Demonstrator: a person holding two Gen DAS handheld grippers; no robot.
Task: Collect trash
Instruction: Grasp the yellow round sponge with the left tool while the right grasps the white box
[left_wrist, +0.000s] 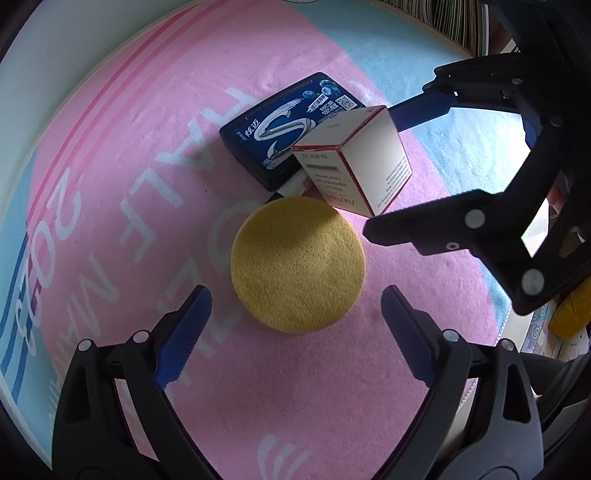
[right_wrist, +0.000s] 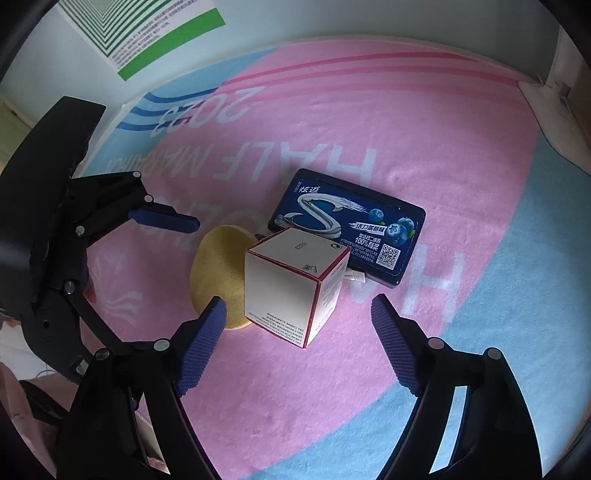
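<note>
**Over the towel: both grippers lining up on the trash pile**

On the pink towel (left_wrist: 110, 229), nearest in the left wrist view, the left gripper (left_wrist: 295, 325) hangs released over the yellow sponge (left_wrist: 297, 264), nothing between its fingers. At 1 o'clock of the sponge sits the white carton (right_wrist: 288, 280), tilted, with the right gripper (right_wrist: 297, 332) spread around it, pads not touching. Farthest, at 12 o'clock, the blue gum box (right_wrist: 347, 221). Step: approach. Next: lower, then close.

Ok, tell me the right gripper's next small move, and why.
Probably lower the right gripper a little further over the white box before closing. Its jaws stand open either side of the box, not touching it, and the box sits against the yellow sponge.
</note>
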